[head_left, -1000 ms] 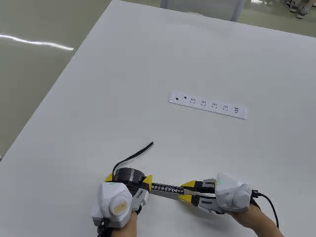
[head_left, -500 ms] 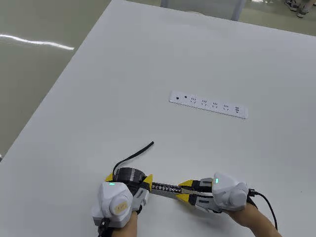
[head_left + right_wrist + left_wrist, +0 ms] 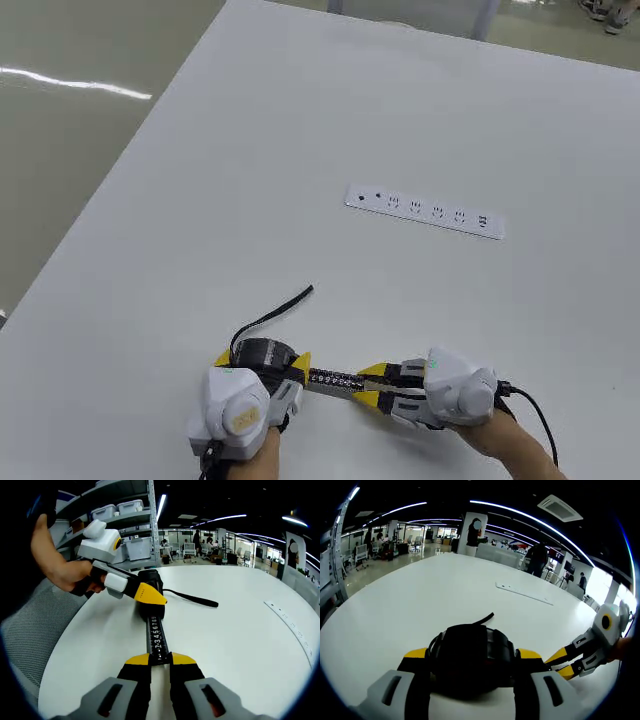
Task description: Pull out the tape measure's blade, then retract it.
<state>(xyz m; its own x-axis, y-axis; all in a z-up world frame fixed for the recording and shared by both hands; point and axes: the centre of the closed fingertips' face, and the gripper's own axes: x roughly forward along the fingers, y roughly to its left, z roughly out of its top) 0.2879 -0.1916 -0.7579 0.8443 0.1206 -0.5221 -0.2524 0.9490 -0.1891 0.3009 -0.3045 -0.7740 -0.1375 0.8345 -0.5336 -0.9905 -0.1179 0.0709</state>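
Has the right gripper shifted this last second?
Yes: against the power strip, the right gripper, gripping the blade, has crept left toward the tape measure case in the left gripper.

Table (image 3: 300, 120) open ahead, power strip (image 3: 425, 211) probably well clear.

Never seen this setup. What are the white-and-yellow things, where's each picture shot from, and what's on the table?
No robot here: a person holds two handheld two-jaw grippers. The wide picture comes from a headset camera looking down at the table. The two round pictures come from fisheye cameras, one riding on each gripper and looking along its yellow-tipped jaws. The left gripper is closed around the black tape measure. The right gripper pinches the blade, which is pulled out a short way between them. A black strap trails from the tape measure, and a white power strip lies farther back.
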